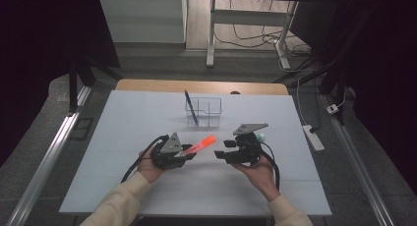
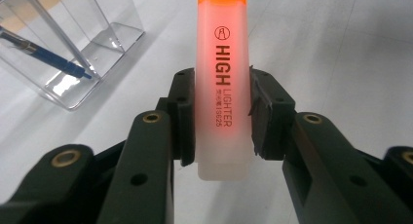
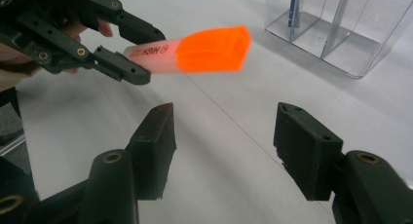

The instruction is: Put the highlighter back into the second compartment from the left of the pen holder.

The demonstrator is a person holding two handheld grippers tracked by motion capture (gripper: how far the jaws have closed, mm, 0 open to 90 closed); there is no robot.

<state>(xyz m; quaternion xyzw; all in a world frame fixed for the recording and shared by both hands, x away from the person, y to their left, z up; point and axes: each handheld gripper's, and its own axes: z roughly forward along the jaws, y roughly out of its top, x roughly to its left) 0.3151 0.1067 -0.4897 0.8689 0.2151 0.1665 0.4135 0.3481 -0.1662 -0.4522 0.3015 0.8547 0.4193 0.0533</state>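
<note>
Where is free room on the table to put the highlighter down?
The mat is bare left of the left gripper, along the near edge, and right of the organizer. It is crowded between the grippers, where the highlighter points at the right gripper.

A white tabletop (image 1: 147, 186) carries a clear divided holder (image 1: 204, 113) with a blue pen (image 1: 191, 107) leaning inside, standing just beyond the left claw (image 1: 189, 156)

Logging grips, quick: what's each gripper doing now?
Left gripper: closed on the orange highlighter.
Right gripper: open, holding nothing.
</note>
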